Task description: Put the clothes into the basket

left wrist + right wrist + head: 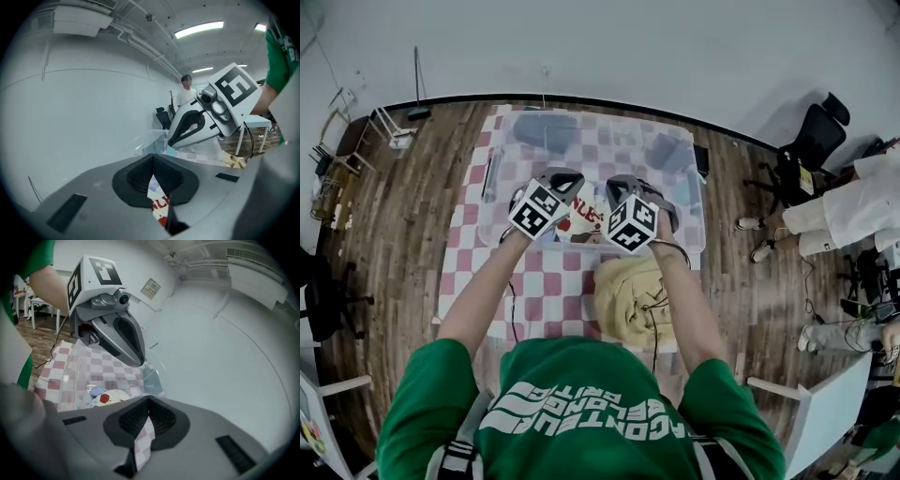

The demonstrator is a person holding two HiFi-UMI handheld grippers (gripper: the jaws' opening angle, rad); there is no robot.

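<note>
A white garment with red print [581, 217] lies inside the clear plastic basket [698, 202] on the checked table. In the right gripper view this garment [105, 398] rests on the basket floor. A yellow garment [628, 298] is heaped on the table in front of the basket, below my right forearm. My left gripper [562, 180] and right gripper [622, 185] hang side by side above the basket, either side of the white garment. Both are shut with nothing between the jaws. Through the left jaws' slit only the white garment [157, 204] below shows; through the right jaws' slit, the checked cloth [143, 446].
The red-and-white checked cloth [469, 253] covers the table. A black office chair [811, 141] and a seated person [853, 206] are at the right. A white table [825, 403] stands at the lower right. Wooden floor [394, 244] surrounds the table.
</note>
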